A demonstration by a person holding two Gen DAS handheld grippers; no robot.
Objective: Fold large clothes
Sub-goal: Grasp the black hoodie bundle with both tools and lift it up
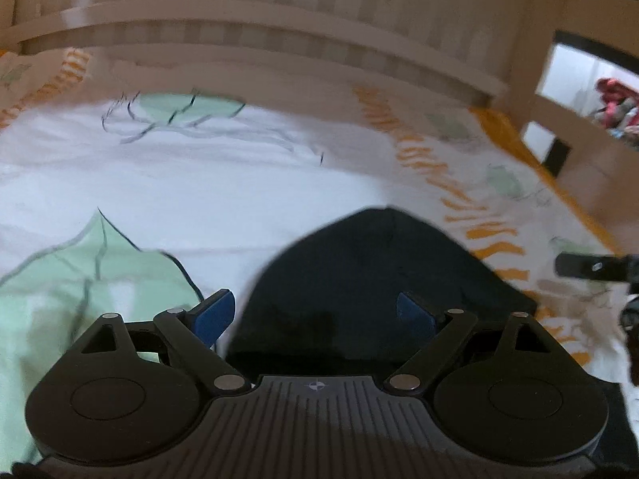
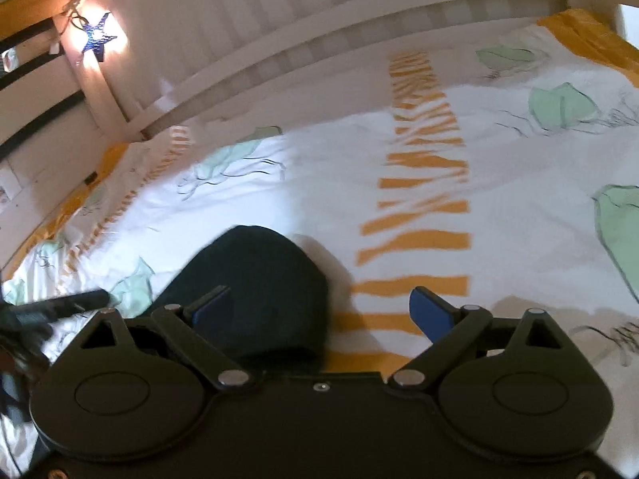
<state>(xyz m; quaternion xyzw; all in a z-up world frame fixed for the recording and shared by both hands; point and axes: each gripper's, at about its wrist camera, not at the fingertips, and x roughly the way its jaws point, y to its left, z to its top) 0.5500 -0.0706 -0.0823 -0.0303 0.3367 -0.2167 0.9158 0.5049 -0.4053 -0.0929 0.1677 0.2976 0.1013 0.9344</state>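
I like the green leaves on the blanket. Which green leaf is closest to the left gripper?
The big pale green leaf at the lower left, right beside the left hand-held gripper. The other leaf lies farther up the blanket, near the slatted rail.

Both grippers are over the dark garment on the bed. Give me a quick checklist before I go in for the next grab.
1. Left gripper open, nothing between its pads: ok.
2. Right gripper open, nothing held: ok.
3. Dark garment lying on the bedspread, in front of both grippers: ok.
4. Garment flat and smooth enough to fold: cannot tell, the pictures are blurred.
5. Garment's near edge visible for a grab: not ok, hidden behind the gripper bodies.
6. Grippers apart from each other: ok.
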